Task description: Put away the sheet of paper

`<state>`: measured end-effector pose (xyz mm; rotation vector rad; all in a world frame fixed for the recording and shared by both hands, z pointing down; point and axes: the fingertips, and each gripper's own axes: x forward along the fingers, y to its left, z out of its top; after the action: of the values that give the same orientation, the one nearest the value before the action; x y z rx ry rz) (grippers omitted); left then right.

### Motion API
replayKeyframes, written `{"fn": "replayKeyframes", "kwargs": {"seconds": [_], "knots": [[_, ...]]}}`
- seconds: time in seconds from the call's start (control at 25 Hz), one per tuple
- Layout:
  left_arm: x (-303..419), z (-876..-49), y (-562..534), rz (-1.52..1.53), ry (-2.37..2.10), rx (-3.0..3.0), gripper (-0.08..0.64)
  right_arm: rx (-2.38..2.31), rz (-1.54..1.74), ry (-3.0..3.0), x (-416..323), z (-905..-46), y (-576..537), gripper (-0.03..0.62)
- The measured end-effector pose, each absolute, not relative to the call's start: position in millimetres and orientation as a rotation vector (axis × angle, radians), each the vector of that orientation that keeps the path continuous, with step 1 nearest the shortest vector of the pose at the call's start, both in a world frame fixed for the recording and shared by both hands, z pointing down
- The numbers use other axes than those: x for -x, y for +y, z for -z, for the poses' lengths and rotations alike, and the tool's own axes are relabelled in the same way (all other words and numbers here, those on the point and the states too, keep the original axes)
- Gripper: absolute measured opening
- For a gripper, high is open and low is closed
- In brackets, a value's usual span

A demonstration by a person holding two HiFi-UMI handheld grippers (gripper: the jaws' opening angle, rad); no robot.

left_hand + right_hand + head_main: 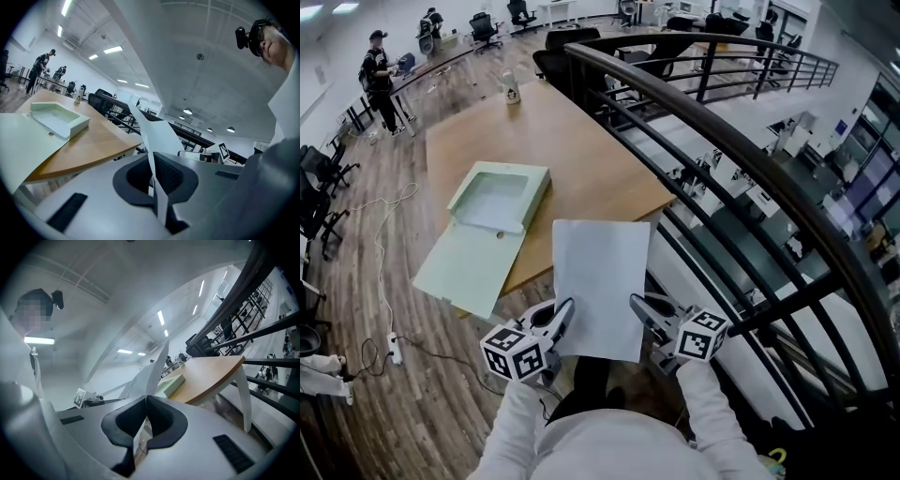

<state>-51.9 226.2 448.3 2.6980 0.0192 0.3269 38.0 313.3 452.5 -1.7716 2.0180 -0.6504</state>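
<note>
Near table [581, 155], left hand-held gripper [563, 313] and right hand-held gripper [638, 307] pinch paper [602, 281], long axis pointing away.

The sheet of paper [602, 286] hides part of the table's [581, 150] near edge. Its lower corners disappear between the closed jaws of the left gripper [566, 309] and the right gripper [636, 305]. The small container [511, 86] at the far end is too small to tell, perhaps a jar. In the left gripper view, the dark rim cuts off the flap of the green box [58, 119].
</note>
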Motion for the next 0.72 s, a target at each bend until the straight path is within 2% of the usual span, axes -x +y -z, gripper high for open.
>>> {"fn": "replayKeyframes", "kwargs": {"seconds": [0.72], "knots": [[-93.9, -444.0, 78.2, -0.321, 0.099, -2.696, 0.017, 1.825, 0.651, 1.913, -178.6, -449.0, 170.8, 0.028]]}}
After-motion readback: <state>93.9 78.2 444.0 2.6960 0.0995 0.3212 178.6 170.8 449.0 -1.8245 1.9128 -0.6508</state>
